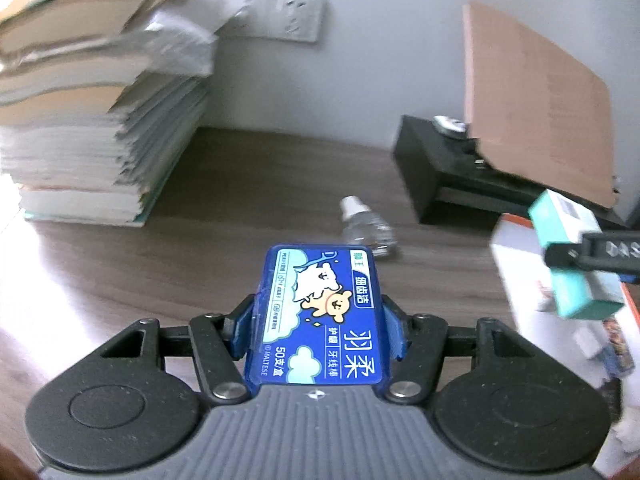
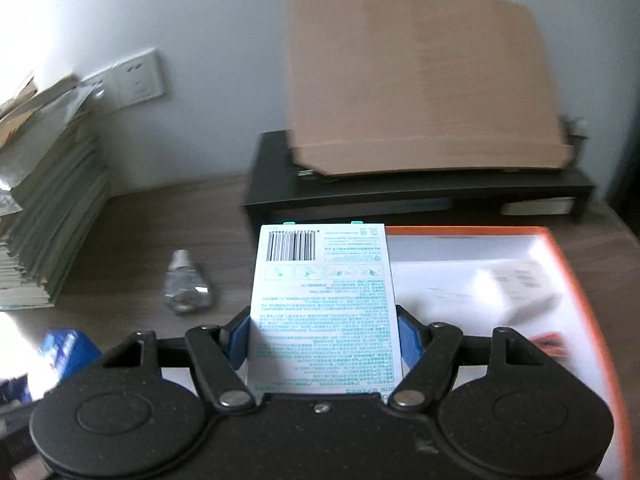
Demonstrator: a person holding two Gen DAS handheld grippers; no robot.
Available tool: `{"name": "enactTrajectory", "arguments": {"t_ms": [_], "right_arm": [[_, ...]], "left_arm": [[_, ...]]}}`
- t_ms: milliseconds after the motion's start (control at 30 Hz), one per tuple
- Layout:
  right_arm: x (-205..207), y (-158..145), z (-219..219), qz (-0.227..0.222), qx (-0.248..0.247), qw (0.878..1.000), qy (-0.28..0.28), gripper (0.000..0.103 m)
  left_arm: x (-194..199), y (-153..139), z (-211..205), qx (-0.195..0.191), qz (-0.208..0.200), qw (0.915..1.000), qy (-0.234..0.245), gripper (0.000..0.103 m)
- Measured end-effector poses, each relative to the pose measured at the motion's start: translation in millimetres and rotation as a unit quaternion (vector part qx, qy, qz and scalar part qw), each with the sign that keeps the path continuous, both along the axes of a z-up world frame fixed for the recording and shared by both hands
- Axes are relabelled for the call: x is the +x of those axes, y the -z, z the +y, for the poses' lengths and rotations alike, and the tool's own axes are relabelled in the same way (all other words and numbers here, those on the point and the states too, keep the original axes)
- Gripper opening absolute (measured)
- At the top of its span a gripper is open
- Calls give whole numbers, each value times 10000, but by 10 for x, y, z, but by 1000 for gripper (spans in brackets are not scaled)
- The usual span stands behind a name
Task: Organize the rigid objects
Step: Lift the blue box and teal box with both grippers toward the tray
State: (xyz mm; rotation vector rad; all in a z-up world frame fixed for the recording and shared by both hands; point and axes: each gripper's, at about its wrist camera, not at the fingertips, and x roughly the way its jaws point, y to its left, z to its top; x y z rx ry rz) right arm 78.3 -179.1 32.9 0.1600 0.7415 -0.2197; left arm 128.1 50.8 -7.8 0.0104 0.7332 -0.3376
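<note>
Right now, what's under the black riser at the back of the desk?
Under the black riser, a flat pale object shows at the right end. The middle is dark and blurred, and the white box in the right gripper covers part of the opening.

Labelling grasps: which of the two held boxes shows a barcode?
The white-and-teal carton in the right gripper; the left gripper's blue floss box shows cartoon artwork.
</note>
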Motion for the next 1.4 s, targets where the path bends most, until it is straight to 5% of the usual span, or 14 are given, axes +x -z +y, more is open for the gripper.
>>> {"name": "enactTrajectory", "arguments": {"t_ms": [467, 767, 1067, 1400], "right_arm": [[-849, -325, -892, -434, -64, 9983, -395, 84], [-1867, -711, -1155, -887, 282, 9957, -1, 84], [-2867, -945, -1160, -1214, 376, 9917, 179, 84], [-3057, -1069, -1334, -1272, 297, 9908, 363, 84]], "left_arm": [[-854, -442, -378, 62, -499, 9976, -467, 63], [-1630, -967, -297, 118, -901, 9958, 143, 63], [-2340, -1272, -93, 38, -1168, 9929, 226, 63], [-2384, -1208, -492, -108, -1069, 9920, 656, 63]]}}
